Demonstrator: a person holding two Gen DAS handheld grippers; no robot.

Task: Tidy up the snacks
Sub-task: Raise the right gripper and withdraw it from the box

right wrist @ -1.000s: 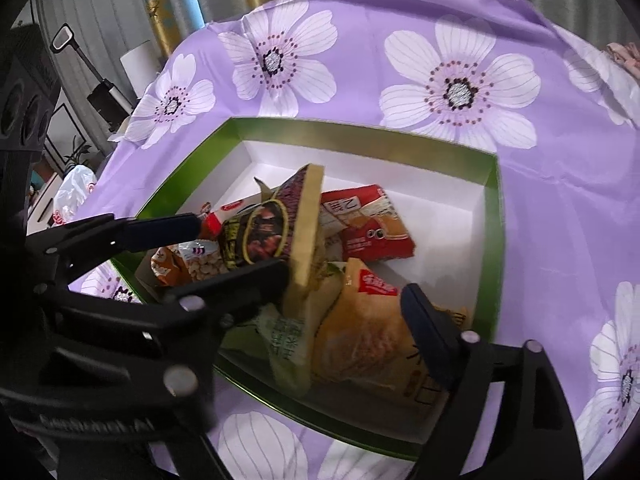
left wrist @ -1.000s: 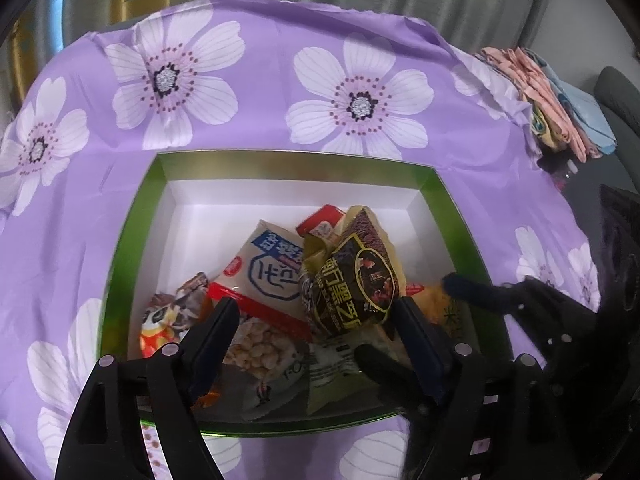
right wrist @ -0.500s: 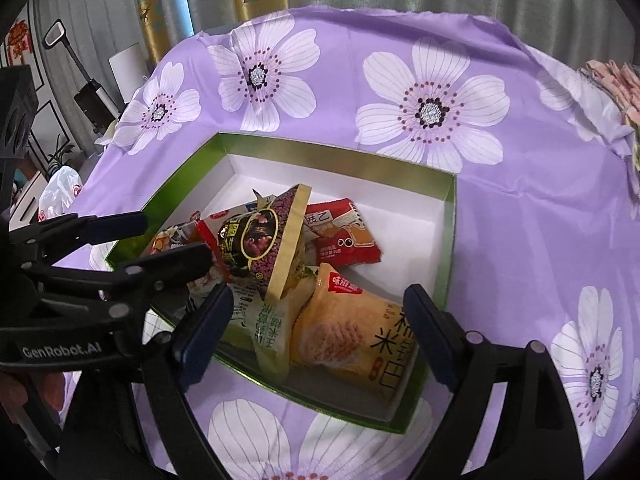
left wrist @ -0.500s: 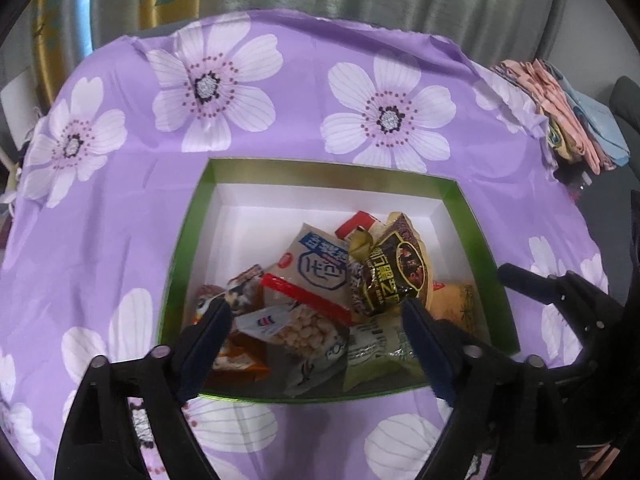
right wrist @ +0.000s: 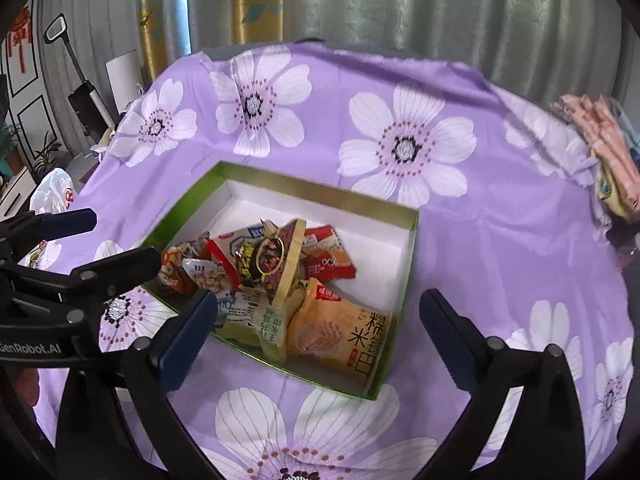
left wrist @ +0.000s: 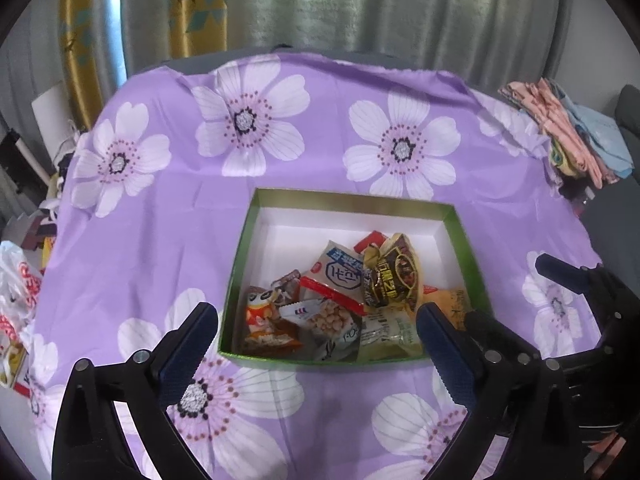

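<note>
A green-rimmed box (left wrist: 352, 196) (right wrist: 312, 184) with a white inside sits on the purple flowered cloth (left wrist: 160, 240). Several snack packs are piled at its near end. A dark brown and gold packet (left wrist: 394, 276) (right wrist: 276, 256) stands on top, beside a white and blue pack (left wrist: 340, 276), a peanut pack (left wrist: 332, 318) and an orange rice-cracker pack (right wrist: 340, 332). My left gripper (left wrist: 316, 316) (right wrist: 116, 236) hovers above the box's near edge, its jaws opening with nothing between them. My right gripper (right wrist: 318, 300) (left wrist: 508, 292) hangs beside it, jaws opening too, also empty.
A stack of folded cloths (left wrist: 568, 132) (right wrist: 604, 148) lies at the table's right edge. A white and red plastic bag (left wrist: 16, 292) hangs off to the left. Curtains close the back, and an upright vacuum (right wrist: 86, 96) stands at the far left.
Both grippers have risen and drawn back from the box, and their jaws have spread wider. The snack packs stay piled in the box.
</note>
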